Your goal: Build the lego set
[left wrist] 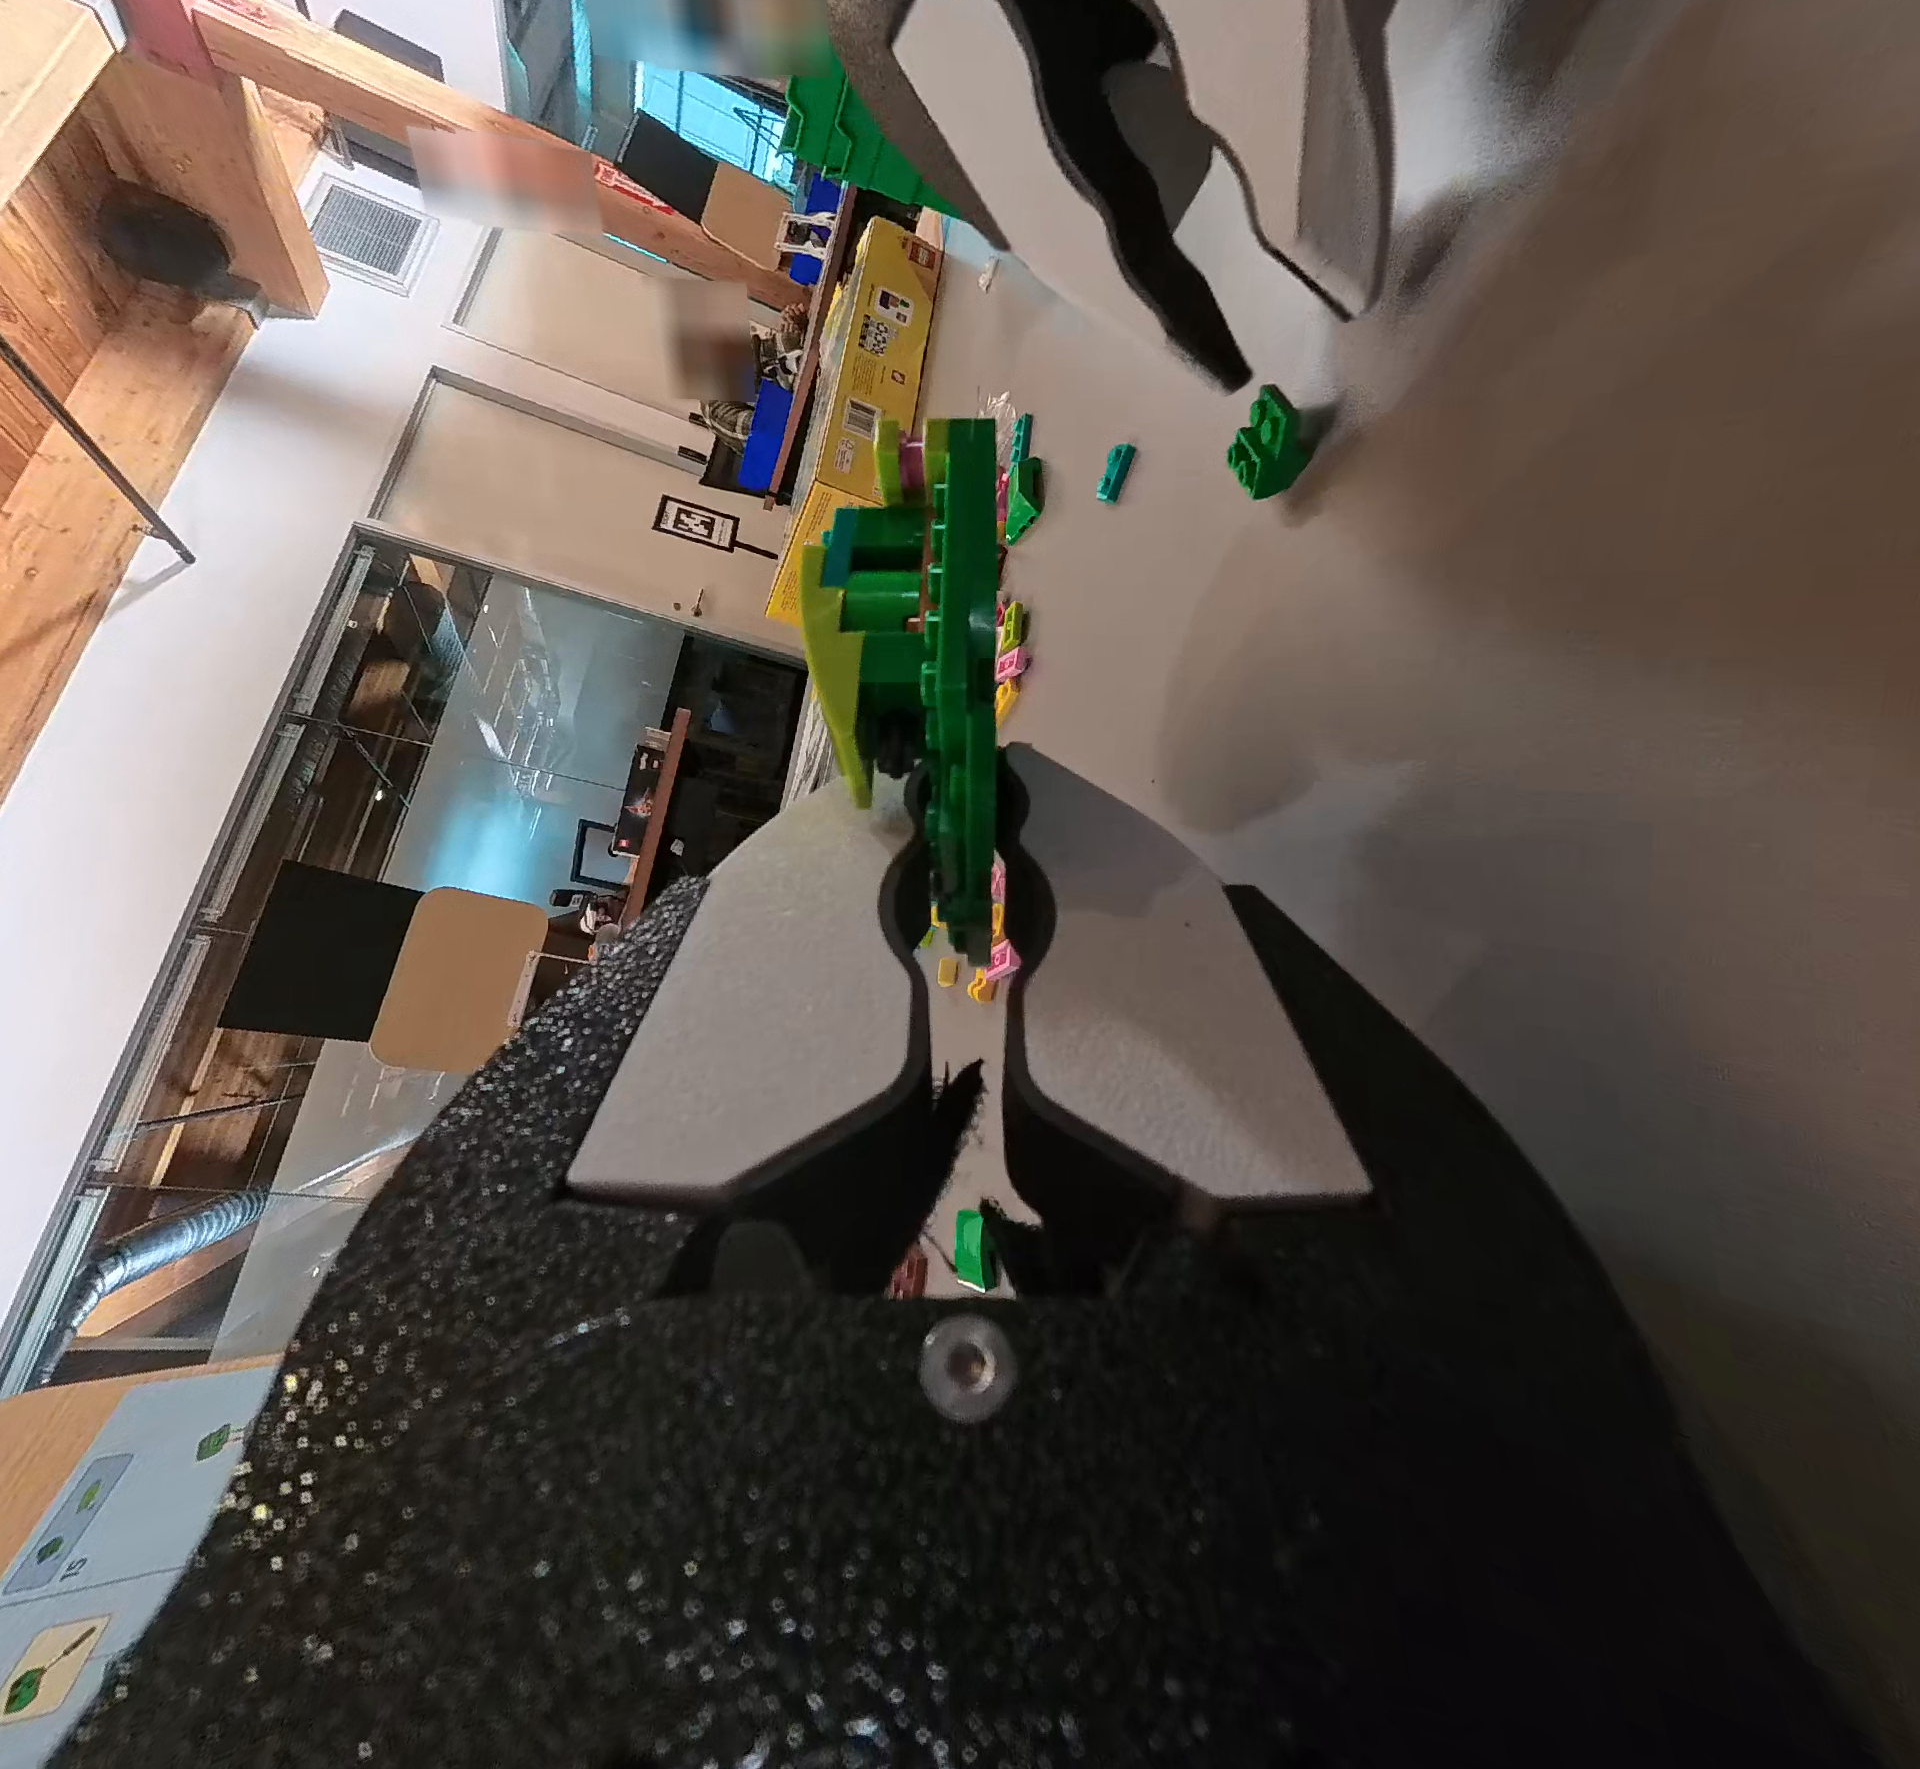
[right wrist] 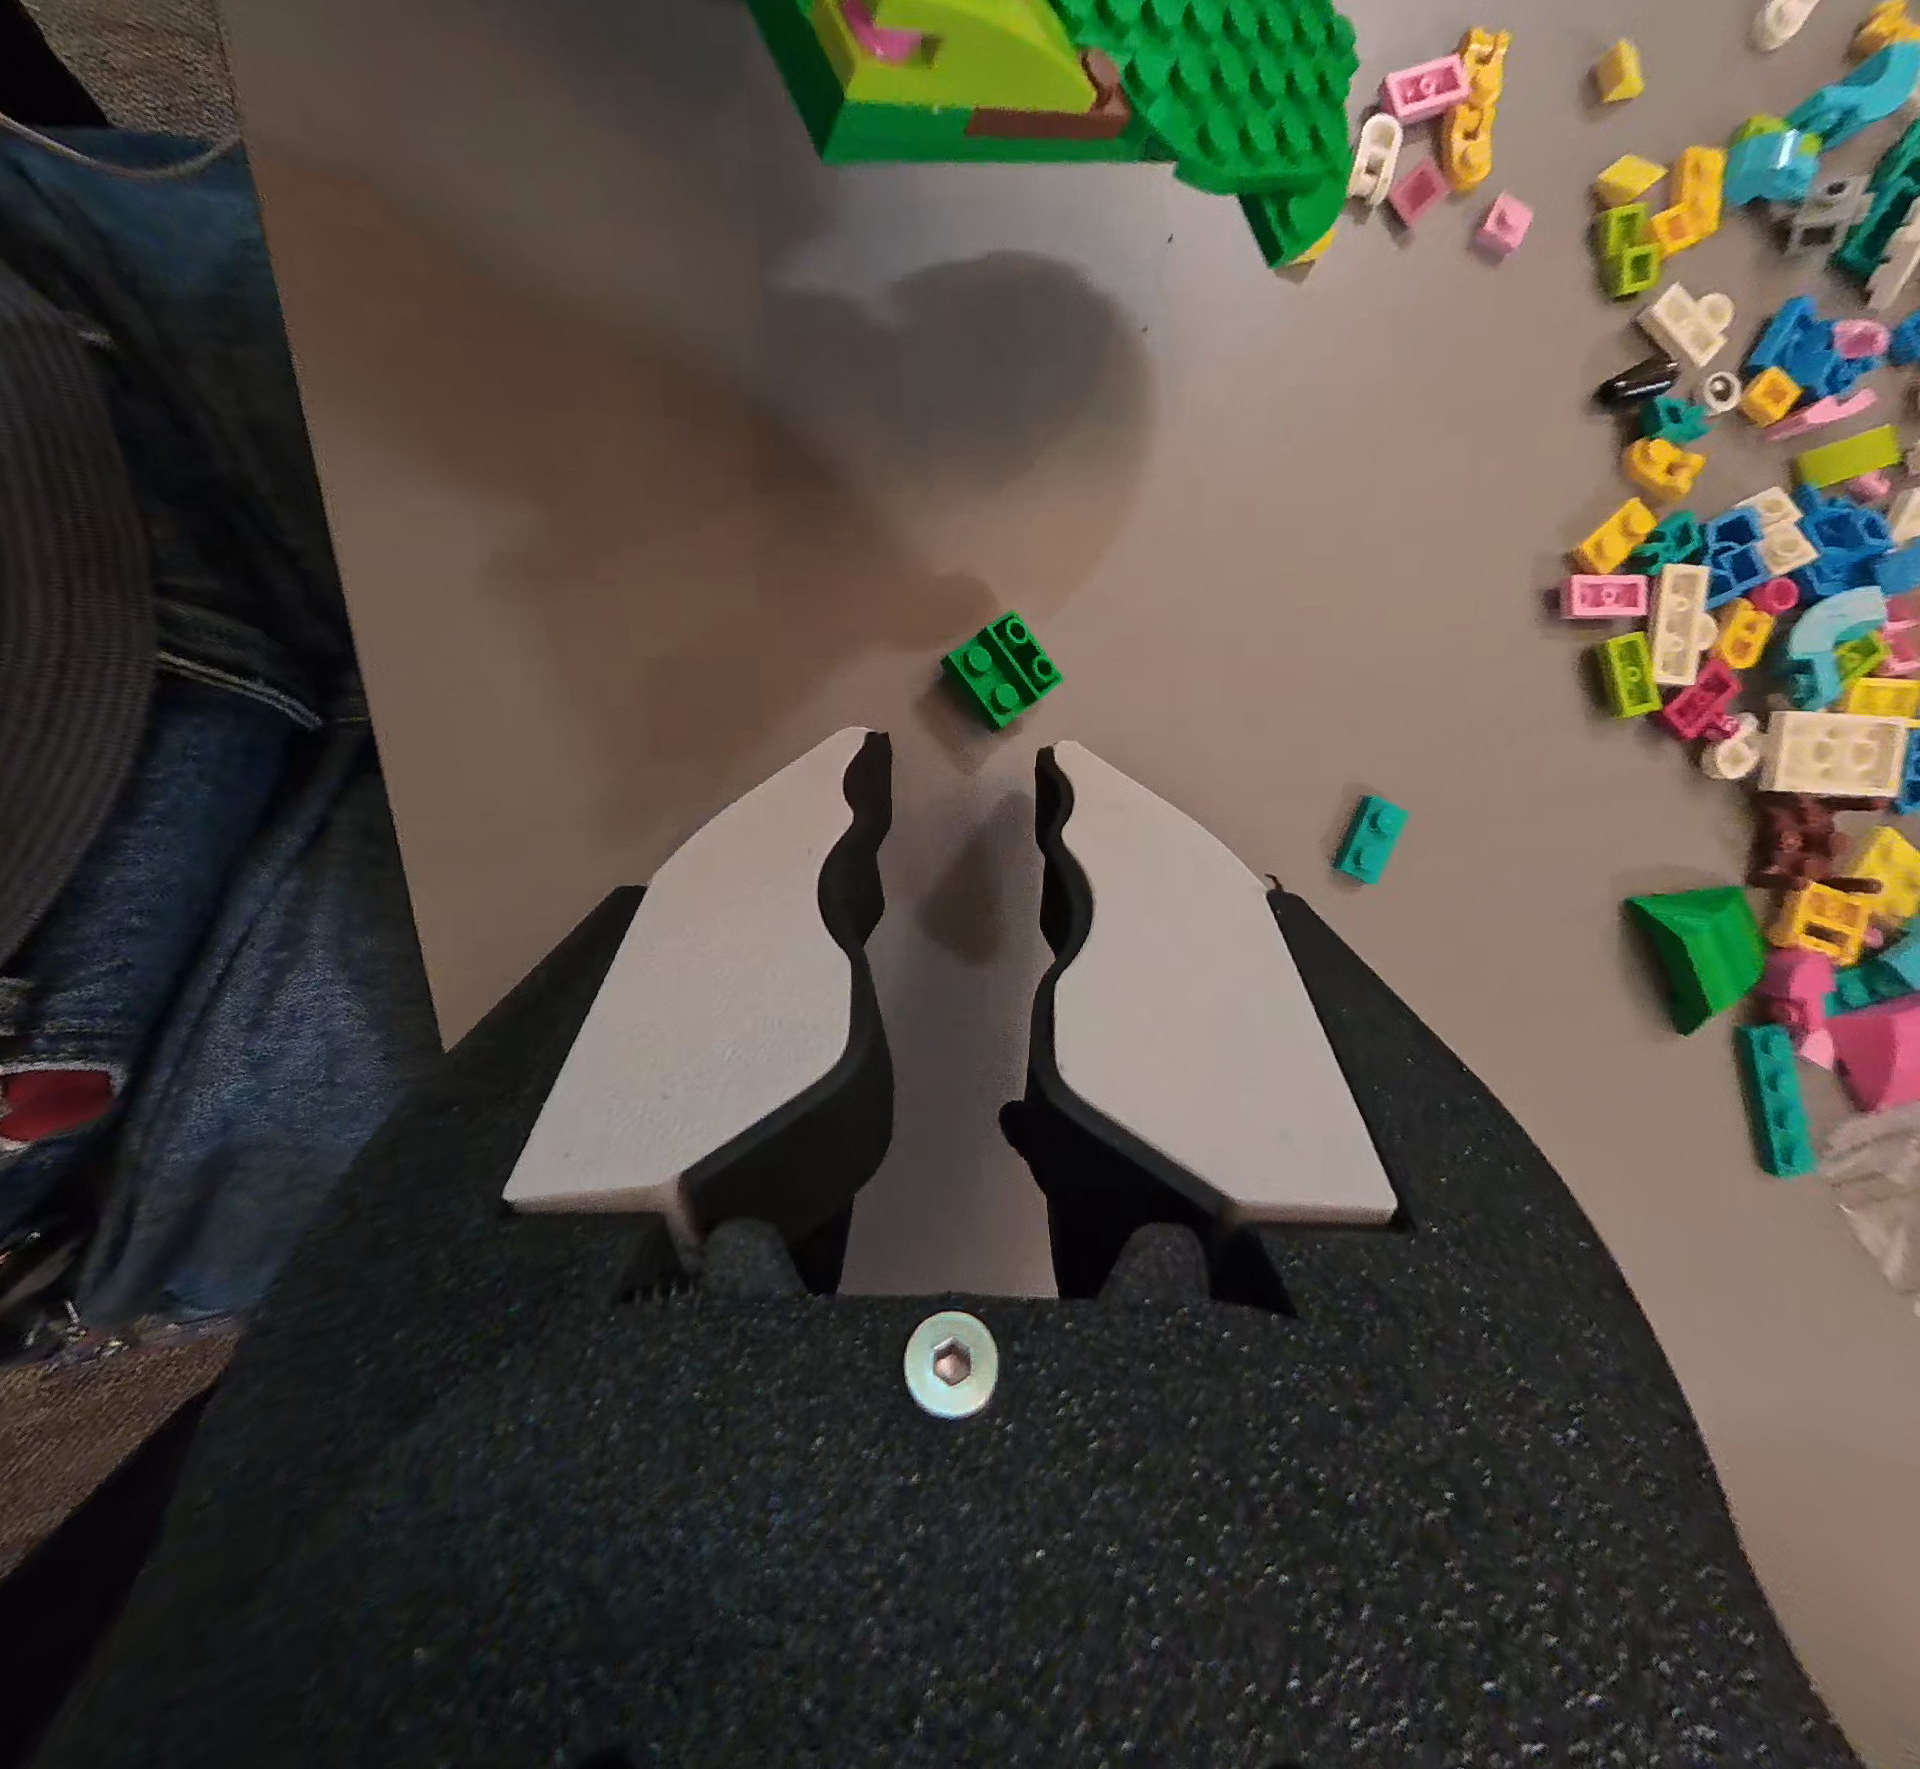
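My left gripper (left wrist: 961, 810) is shut on the edge of the green lego baseplate (left wrist: 961, 639), held on edge above the table; the build carries lime and green pieces. The same build (right wrist: 1226, 46) shows at the top of the right wrist view. A small green brick (right wrist: 1001, 668) lies on the grey table just ahead of my right gripper (right wrist: 961, 753), which is open and empty. The brick (left wrist: 1262, 455) also shows in the left wrist view, just beyond the right gripper's fingertips (left wrist: 1221, 363).
A pile of loose coloured bricks (right wrist: 1766, 576) lies at the right. A teal plate (right wrist: 1369, 838) and a green slope (right wrist: 1699, 950) lie nearer. A yellow lego box (left wrist: 883, 348) stands at the far side. A person's legs in jeans (right wrist: 156, 680) are at the table's left edge. There is about 10 centimetres between the tips of the two grippers.
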`<action>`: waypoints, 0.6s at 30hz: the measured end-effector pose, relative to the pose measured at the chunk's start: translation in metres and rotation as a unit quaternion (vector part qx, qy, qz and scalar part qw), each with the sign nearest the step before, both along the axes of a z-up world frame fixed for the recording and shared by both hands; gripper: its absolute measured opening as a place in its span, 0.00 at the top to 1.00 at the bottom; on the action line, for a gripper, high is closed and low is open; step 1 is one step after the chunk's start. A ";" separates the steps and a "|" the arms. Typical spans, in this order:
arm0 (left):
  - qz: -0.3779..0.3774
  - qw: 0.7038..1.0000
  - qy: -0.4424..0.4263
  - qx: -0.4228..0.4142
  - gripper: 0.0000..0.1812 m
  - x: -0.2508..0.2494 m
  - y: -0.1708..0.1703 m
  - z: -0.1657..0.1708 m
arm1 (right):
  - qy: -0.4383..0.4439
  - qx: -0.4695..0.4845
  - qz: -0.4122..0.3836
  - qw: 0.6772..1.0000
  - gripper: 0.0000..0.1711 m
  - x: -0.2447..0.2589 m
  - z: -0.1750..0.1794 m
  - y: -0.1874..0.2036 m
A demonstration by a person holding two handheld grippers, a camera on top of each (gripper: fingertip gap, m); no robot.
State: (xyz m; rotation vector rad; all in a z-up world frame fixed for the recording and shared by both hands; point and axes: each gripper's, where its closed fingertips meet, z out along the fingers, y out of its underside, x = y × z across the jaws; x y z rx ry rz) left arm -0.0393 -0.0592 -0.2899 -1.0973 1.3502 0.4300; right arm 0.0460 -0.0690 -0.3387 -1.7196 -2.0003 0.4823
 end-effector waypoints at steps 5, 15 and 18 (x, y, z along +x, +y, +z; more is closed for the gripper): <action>-0.001 1.000 -0.001 0.003 0.96 0.000 -0.001 0.001 | 0.018 -0.042 0.038 0.998 0.84 -0.012 0.000 -0.023; -0.009 1.000 -0.007 0.017 0.96 0.001 -0.003 0.006 | 0.039 -0.010 0.027 0.999 0.86 -0.009 0.007 0.001; -0.011 1.000 -0.002 0.014 0.96 0.002 -0.004 0.004 | 0.033 -0.040 0.029 0.998 0.86 -0.013 0.006 0.000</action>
